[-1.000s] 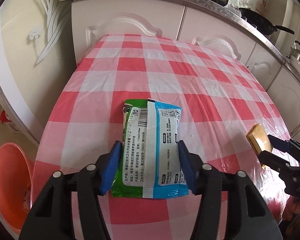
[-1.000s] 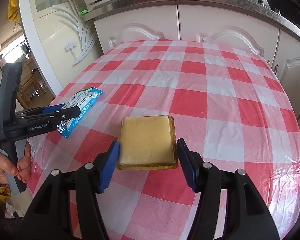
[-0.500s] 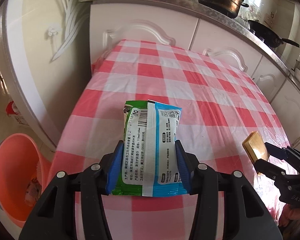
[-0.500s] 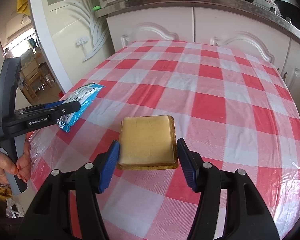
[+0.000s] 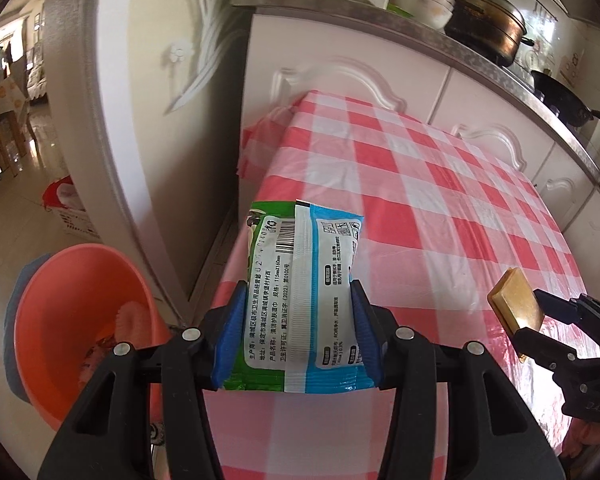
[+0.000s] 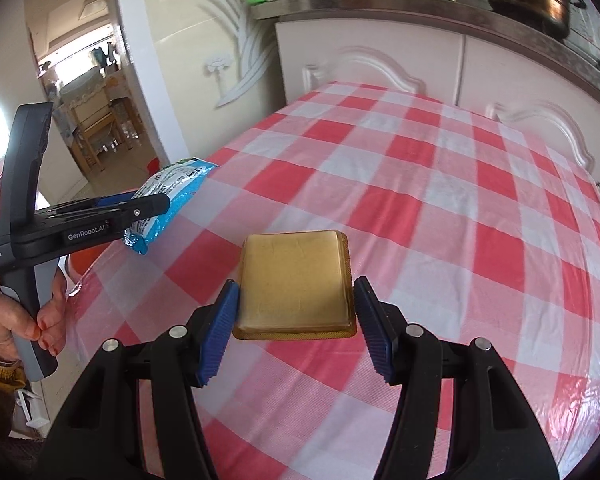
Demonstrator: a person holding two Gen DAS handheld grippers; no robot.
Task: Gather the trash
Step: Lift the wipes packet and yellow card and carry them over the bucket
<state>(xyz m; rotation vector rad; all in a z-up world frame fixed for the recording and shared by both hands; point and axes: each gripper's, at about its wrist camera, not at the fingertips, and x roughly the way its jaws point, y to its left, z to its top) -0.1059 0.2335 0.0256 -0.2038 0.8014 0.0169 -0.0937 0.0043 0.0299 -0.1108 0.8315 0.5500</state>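
Take the orange bin (image 5: pixel 80 320) on the floor as your landmark: it stands below the near-left corner of the worktop (image 5: pixel 440 208), beside the white cabinet end, with some crumpled waste already at its bottom. Your left tongs (image 5: pixel 298 336) pinch the green-and-blue wipes packet (image 5: pixel 300 288) by its two long edges, pads pressed on either side, so the packet's long axis runs straight out ahead of the tongs and its far end hangs free in the air above the worktop's edge. From that packet the bin lies down and to the left, and nothing sits between them, so the left hand is plainly the nearer one and I judge it should drop first; you need only carry it left past the worktop edge until the packet hangs over the bin's mouth. Your right tongs (image 6: pixel 296 320) grip the flat golden tray (image 6: pixel 296 280) by its sides, held off the checked cloth and farther from the bin, on the side of the left tongs away from it. To reach the bin that hand must cross the whole corner where your left hand (image 6: pixel 16 312) now is, so let the left clear out first or the two will meet.
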